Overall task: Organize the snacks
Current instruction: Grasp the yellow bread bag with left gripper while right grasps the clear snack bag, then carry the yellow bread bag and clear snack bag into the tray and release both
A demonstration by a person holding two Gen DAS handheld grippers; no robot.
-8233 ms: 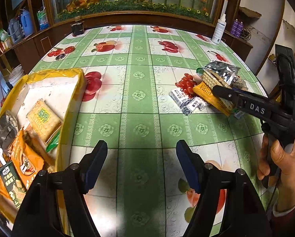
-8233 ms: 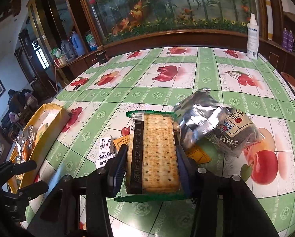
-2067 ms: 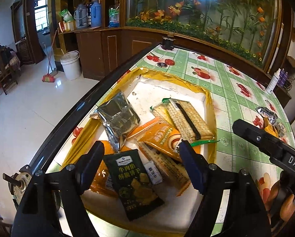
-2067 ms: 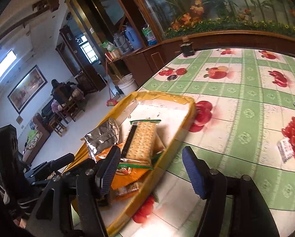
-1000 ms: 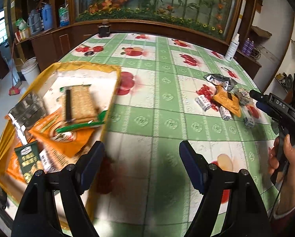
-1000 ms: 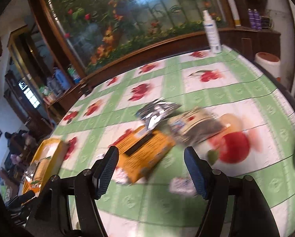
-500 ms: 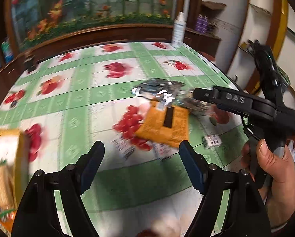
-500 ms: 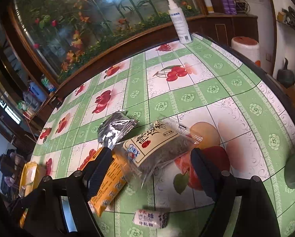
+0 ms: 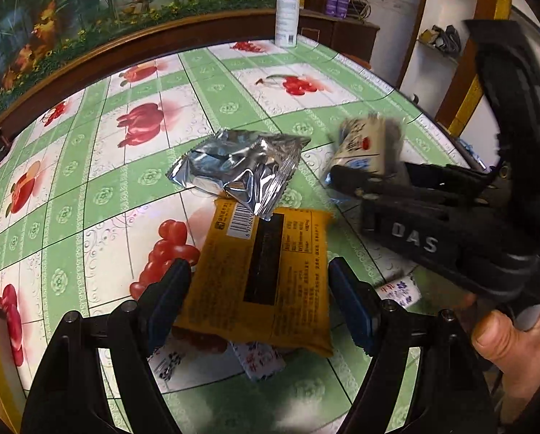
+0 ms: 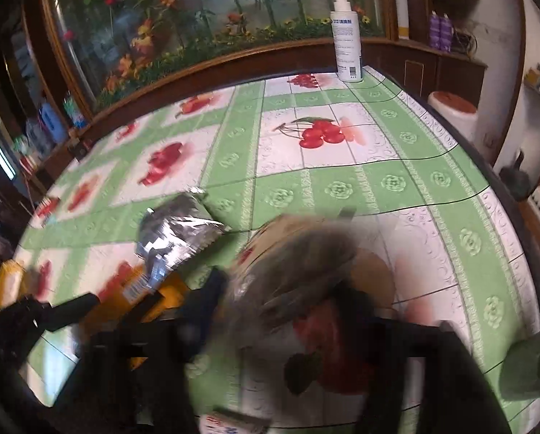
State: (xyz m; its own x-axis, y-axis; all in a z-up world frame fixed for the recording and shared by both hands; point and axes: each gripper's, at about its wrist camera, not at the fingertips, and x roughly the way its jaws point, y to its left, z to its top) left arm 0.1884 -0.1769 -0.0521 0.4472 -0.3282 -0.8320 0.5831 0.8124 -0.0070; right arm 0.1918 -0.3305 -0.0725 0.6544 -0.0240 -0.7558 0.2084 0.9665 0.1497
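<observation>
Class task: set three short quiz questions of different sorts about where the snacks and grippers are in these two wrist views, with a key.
1. True or false: the silver packet overlaps the orange packet.
2. Which packet lies between the left gripper fingers? A silver, B orange, C white.
3. Fill in: the white spray bottle stands at the table's far ____.

Key:
1. True, its corner covers the orange packet's top edge.
2. B; the fingers are spread either side, not yet closed.
3. Edge.

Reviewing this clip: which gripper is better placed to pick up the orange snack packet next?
Left. The left gripper is open, its fingers either side of the orange packet. The right gripper is over at the beige packet, blurred by motion.
</observation>
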